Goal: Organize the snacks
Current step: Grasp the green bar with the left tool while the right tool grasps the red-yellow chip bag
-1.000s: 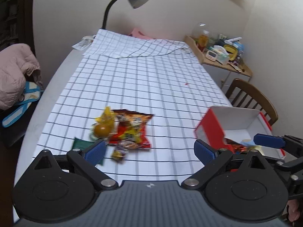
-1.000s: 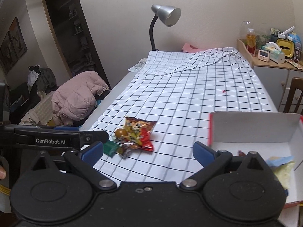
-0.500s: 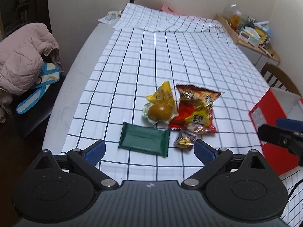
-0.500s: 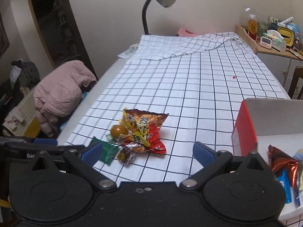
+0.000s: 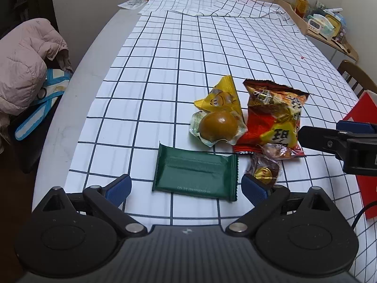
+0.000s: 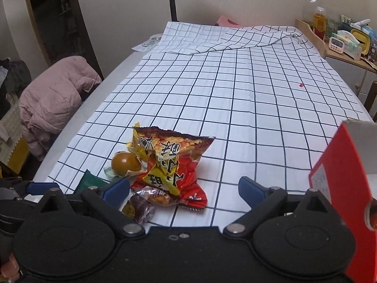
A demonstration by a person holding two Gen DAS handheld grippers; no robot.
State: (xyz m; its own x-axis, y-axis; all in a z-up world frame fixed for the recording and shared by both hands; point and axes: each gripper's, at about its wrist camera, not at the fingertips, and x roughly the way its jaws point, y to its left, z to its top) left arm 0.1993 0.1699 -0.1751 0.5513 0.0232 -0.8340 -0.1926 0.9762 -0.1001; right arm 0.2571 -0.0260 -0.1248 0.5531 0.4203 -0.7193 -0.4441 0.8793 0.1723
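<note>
A small pile of snacks lies on the checked tablecloth [image 5: 165, 70]. A flat green packet [image 5: 195, 173] lies nearest, right in front of my left gripper [image 5: 186, 187], which is open and empty. Behind it sit a brown egg in clear wrap [image 5: 218, 125], a yellow packet [image 5: 220, 97], a red chip bag [image 5: 275, 118] and a small dark candy [image 5: 265, 167]. My right gripper [image 6: 183, 187] is open over the red chip bag [image 6: 174, 160], with the dark candy [image 6: 139, 207] by its left finger. The red box [image 6: 341, 184] stands at the right.
A pink jacket [image 5: 23, 63] hangs over a chair left of the table. A wooden chair [image 5: 355, 75] and a cluttered shelf [image 5: 325, 23] are at the right. A lamp stem [image 6: 174, 0] rises at the table's far end, where the cloth is folded.
Both grippers have moved left and down toward the snack pile. The red box has slid to the right edge of both views. Both stay open.
</note>
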